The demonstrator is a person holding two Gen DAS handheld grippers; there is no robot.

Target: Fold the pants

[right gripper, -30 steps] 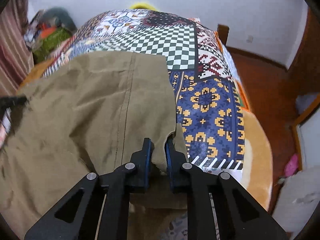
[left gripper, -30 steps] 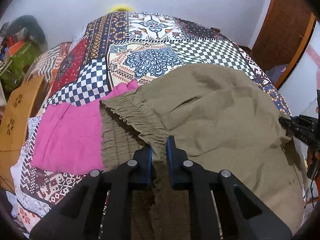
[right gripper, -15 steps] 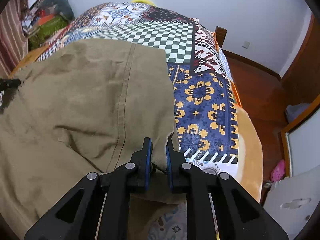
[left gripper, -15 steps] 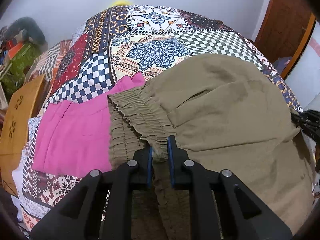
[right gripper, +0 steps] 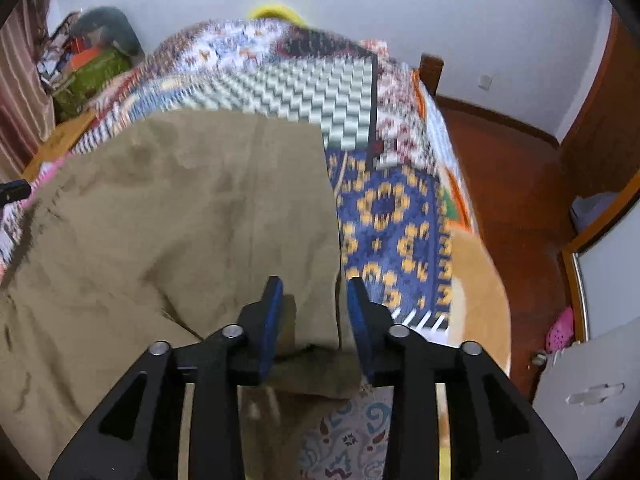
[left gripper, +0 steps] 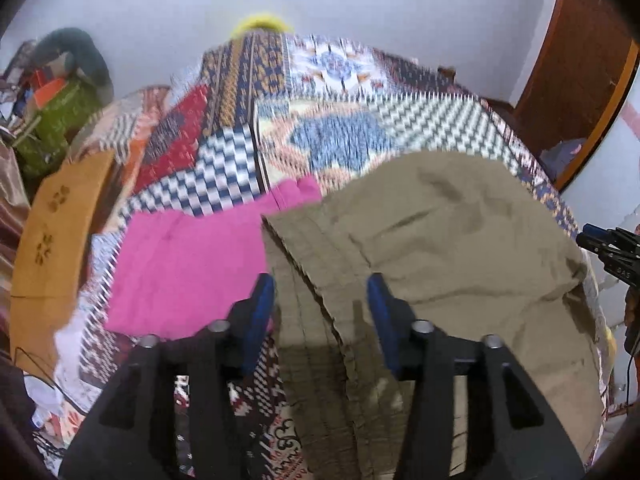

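The olive-green pants lie folded on the patterned bed cover, with the ruffled elastic waistband toward the left. My left gripper is open, its jaws standing on either side of the waistband. In the right wrist view the pants spread to the left, and my right gripper is open over their right edge. The right gripper's tip also shows at the right rim of the left wrist view.
A folded pink garment lies left of the pants. The patchwork bed cover reaches to the back wall. A wooden headboard stands at the left, a wooden door and brown floor at the right. Clutter is piled far left.
Both grippers have opened and let go of the pants, the left off the waistband, the right off the fabric edge. The pants now rest on the bed. Both views are blurred by motion.
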